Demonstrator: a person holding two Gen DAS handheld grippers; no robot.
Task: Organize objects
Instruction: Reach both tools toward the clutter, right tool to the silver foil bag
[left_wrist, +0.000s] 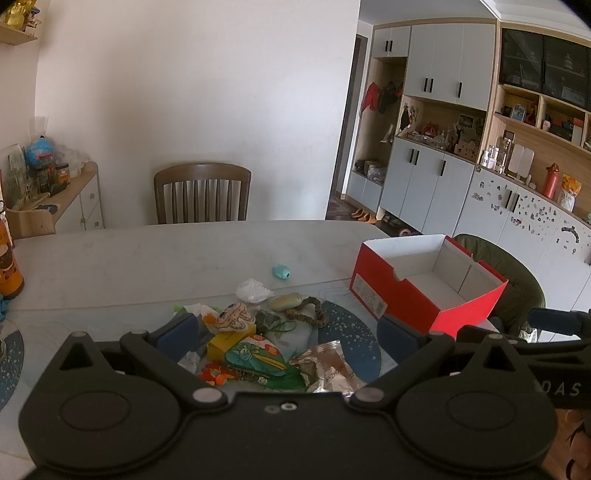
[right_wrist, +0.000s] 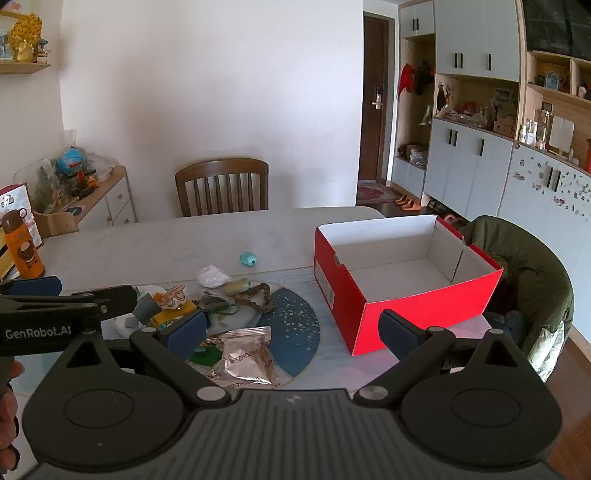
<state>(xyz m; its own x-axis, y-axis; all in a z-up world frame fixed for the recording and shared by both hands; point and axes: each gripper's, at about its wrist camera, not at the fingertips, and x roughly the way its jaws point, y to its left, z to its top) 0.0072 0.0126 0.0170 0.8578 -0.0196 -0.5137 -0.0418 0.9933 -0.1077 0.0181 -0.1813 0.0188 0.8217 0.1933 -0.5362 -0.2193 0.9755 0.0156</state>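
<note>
A heap of small objects lies on a blue round placemat: a yellow box, a green cartoon pouch, a silver foil packet, a brown braided ring, a white crumpled bag. A small teal object sits apart, farther back. An open red shoebox stands to the right, with nothing inside. My left gripper hovers open over the heap. My right gripper is open, between heap and box.
A wooden chair stands at the table's far side. An orange bottle is at the left edge. A chair draped with a green jacket sits right of the box. Cabinets line the right wall.
</note>
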